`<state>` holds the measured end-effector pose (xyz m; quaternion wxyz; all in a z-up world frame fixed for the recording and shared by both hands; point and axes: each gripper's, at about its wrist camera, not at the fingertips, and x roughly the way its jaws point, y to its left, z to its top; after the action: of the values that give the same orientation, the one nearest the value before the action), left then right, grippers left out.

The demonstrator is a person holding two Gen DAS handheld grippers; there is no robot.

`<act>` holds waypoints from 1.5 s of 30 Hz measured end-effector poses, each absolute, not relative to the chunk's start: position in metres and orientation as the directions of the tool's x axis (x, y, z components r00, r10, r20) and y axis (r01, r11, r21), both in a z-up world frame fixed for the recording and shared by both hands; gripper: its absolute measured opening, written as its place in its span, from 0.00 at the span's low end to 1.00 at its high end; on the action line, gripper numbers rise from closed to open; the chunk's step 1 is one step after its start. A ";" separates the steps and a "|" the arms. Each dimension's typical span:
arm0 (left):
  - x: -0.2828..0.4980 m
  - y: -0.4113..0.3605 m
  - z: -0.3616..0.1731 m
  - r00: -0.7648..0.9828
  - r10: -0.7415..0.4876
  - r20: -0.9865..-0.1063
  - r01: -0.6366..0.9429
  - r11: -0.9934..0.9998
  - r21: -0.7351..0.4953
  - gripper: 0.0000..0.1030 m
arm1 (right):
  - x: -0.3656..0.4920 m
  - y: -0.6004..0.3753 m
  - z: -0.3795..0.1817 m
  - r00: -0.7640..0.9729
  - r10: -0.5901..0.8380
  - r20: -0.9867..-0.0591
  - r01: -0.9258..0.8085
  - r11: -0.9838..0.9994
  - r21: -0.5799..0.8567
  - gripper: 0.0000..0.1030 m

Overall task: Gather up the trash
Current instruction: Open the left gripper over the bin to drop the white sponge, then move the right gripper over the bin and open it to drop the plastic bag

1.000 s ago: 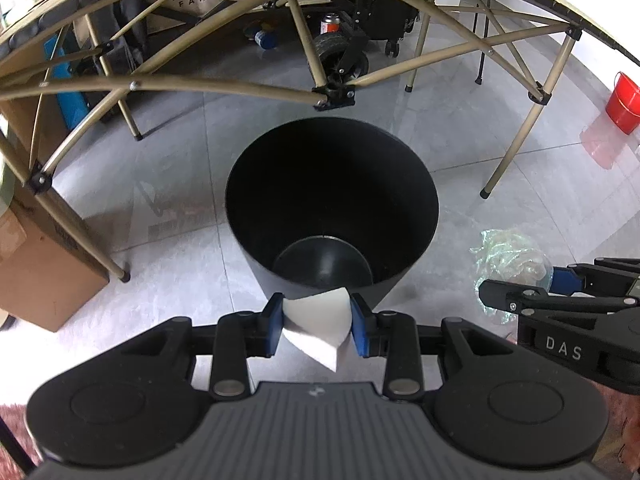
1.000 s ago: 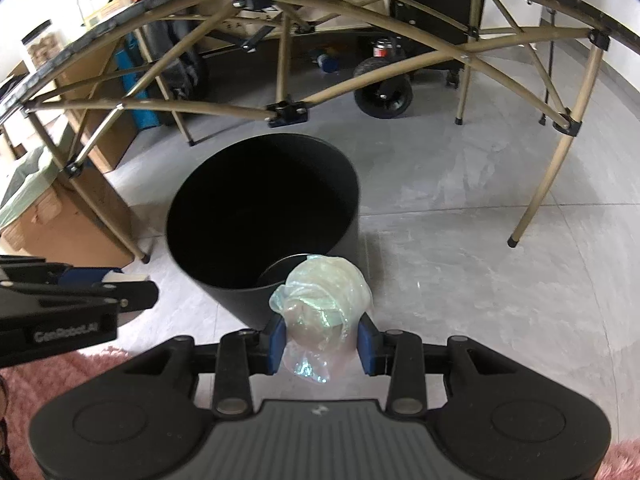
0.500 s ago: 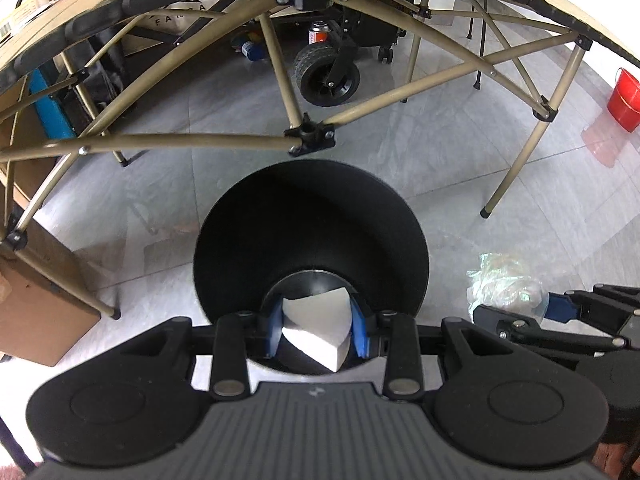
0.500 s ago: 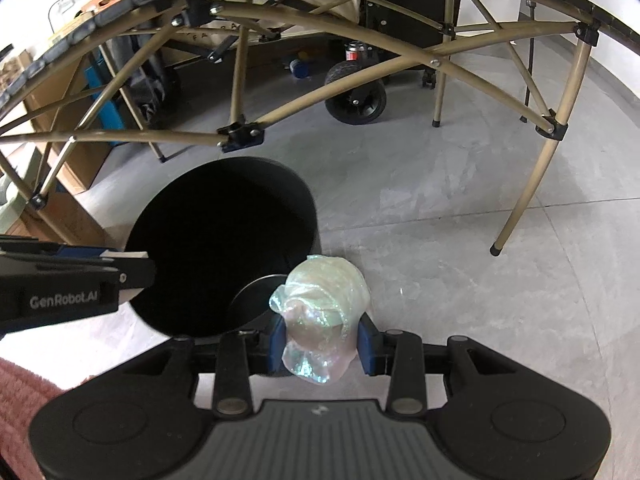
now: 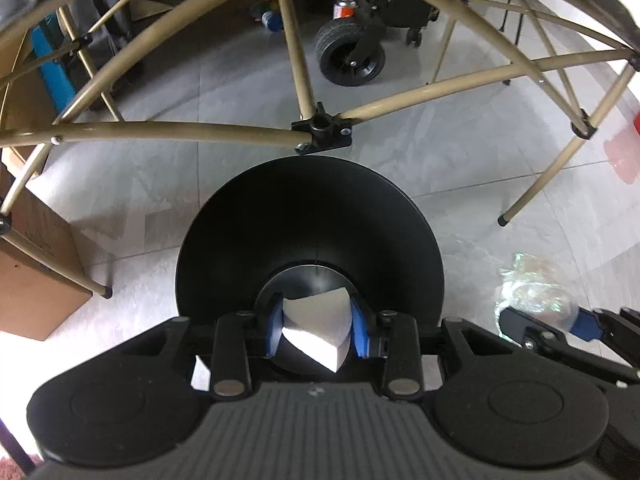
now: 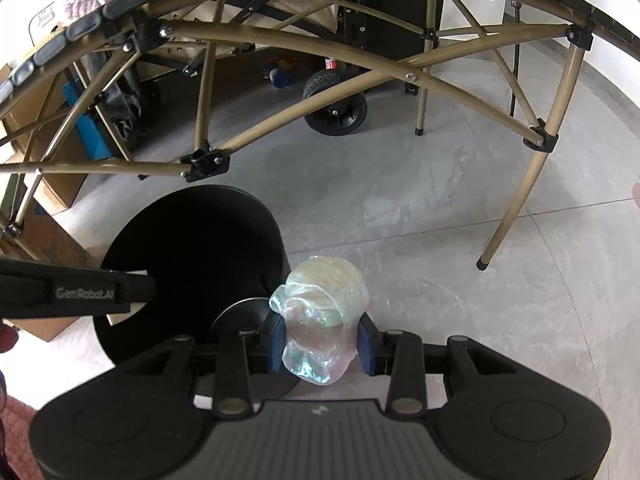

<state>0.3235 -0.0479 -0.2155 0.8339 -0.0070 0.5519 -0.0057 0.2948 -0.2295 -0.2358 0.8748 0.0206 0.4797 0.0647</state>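
Black plastic forms the round bin (image 5: 308, 216) standing on the grey tiled floor (image 5: 460, 168) under a tan metal frame (image 5: 180, 136), and both pieces of trash are near it but not in the same position. The left hand-held gripper (image 5: 316, 330) pinches a folded white paper scrap (image 5: 314, 326) between its blue pads, and in the left wrist view the scrap sits over the bin's dark opening, so letting go there looks likely to land it inside. The right hand-held gripper (image 6: 320, 346) is pinched on a crumpled iridescent plastic wrapper (image 6: 320, 312), and in the right wrist view that wrapper hangs beside the bin's rim, over bare floor rather than over the opening. Released from there, it would probably fall on the tiles next to the bin. A wrapper this light and springy may also cling to a pad or drift sideways as it drops, so even a release close to the rim could miss. The two tools are near each other above the bin, and bringing the right one across could knock it against the left or against the rim, which might tip or shift the bin. The frame's crossbar passes just beyond the bin's far edge, leaving limited room to reach forward.
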 end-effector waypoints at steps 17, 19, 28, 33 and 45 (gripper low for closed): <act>0.346 -0.052 -0.235 0.262 -0.014 -0.965 -0.070 0.997 -0.034 0.39 | 0.307 -0.241 -0.240 0.540 0.124 -0.833 -0.049 0.992 0.116 0.34; 0.347 -0.052 -0.235 0.258 -0.019 -0.966 -0.069 0.997 -0.038 0.55 | 0.308 -0.241 -0.240 0.541 0.125 -0.832 -0.048 0.992 0.118 0.34; 0.348 -0.055 -0.231 0.240 0.002 -0.971 -0.058 0.998 -0.012 0.98 | 0.306 -0.242 -0.238 0.551 0.128 -0.824 -0.048 0.991 0.121 0.34; 0.348 -0.053 -0.231 0.230 0.006 -0.973 -0.066 0.998 -0.010 0.98 | 0.305 -0.242 -0.236 0.557 0.128 -0.821 -0.049 0.991 0.121 0.34; 0.341 -0.050 -0.226 0.217 -0.006 -0.976 -0.069 0.997 -0.021 0.98 | 0.302 -0.240 -0.230 0.571 0.132 -0.811 -0.057 0.991 0.121 0.34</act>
<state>0.3413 -0.0497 -0.2257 0.7795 -0.0298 0.6254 0.0201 0.3024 -0.2396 -0.2302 0.8853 0.0405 0.4602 0.0534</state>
